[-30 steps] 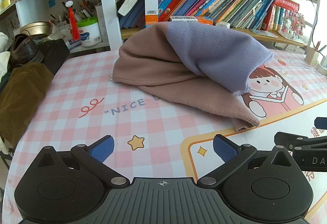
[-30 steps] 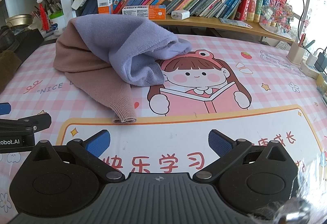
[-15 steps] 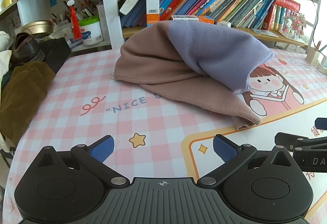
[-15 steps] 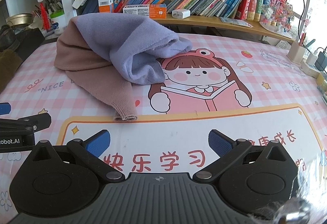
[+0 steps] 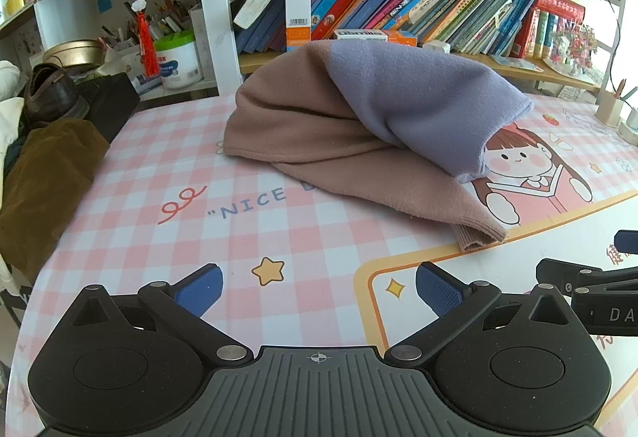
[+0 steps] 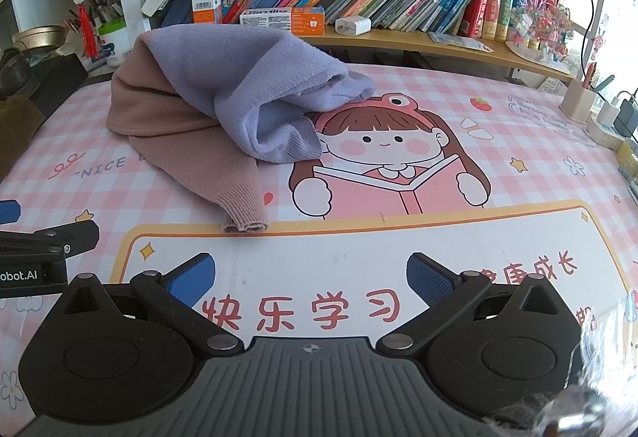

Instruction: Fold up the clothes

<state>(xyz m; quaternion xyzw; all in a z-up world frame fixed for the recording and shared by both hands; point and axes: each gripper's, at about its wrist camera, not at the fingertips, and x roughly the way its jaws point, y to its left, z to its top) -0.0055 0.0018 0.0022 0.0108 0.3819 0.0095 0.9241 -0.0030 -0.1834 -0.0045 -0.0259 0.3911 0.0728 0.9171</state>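
Observation:
A pink-brown and lilac sweater (image 5: 359, 126) lies bunched in a heap on the pink checked table mat (image 5: 199, 205), with a ribbed pink cuff (image 5: 478, 237) pointing toward me. It also shows in the right wrist view (image 6: 223, 110), cuff (image 6: 245, 217) nearest. My left gripper (image 5: 319, 287) is open and empty, low over the mat in front of the sweater. My right gripper (image 6: 311, 279) is open and empty, over the white panel with red characters, to the right of the cuff. Each gripper shows at the edge of the other's view.
A bookshelf (image 5: 398, 10) full of books stands behind the table. A brown garment (image 5: 44, 182), a dark shoe (image 5: 52, 94) and a black box lie at the left edge. A pen holder (image 6: 578, 102) and chargers sit at the far right.
Both grippers have edged slightly toward the sweater, which looks a little nearer. The sweater has not moved and both grippers stay open.

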